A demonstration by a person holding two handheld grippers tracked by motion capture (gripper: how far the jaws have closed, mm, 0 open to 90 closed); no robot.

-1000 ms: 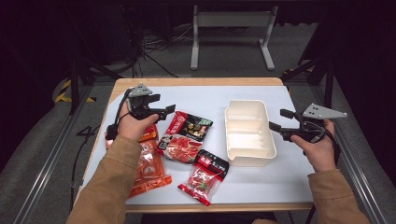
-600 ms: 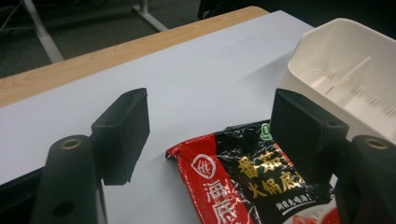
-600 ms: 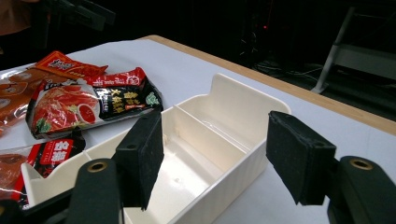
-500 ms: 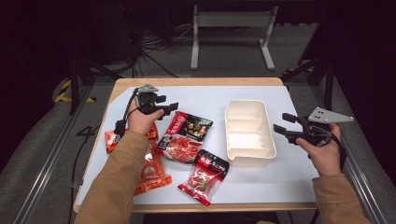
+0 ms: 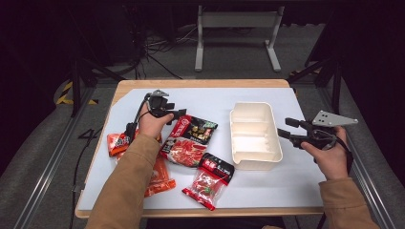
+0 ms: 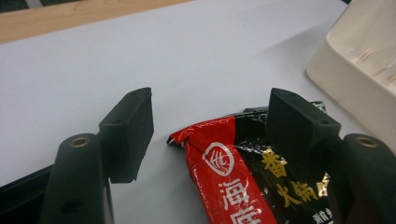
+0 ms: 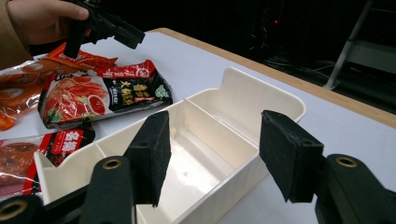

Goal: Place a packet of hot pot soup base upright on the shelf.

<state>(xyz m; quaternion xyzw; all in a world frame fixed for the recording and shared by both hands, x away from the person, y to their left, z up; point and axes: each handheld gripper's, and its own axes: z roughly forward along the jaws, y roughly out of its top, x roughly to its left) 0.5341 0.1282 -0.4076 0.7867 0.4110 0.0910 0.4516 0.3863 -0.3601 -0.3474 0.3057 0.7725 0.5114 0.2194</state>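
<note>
Left tool [image 6: 210,135] open astride red-black packet [image 6: 233,186]

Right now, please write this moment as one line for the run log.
left gripper: open, jaws just closing around red-black packet corner | right gripper: open, jaws just closing at white tray | tray: empty

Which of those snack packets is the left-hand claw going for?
The red-and-black packet nearest the white tray. Its end lies between the open jaws of the left gripper; the other packets lie nearer the person.
</note>
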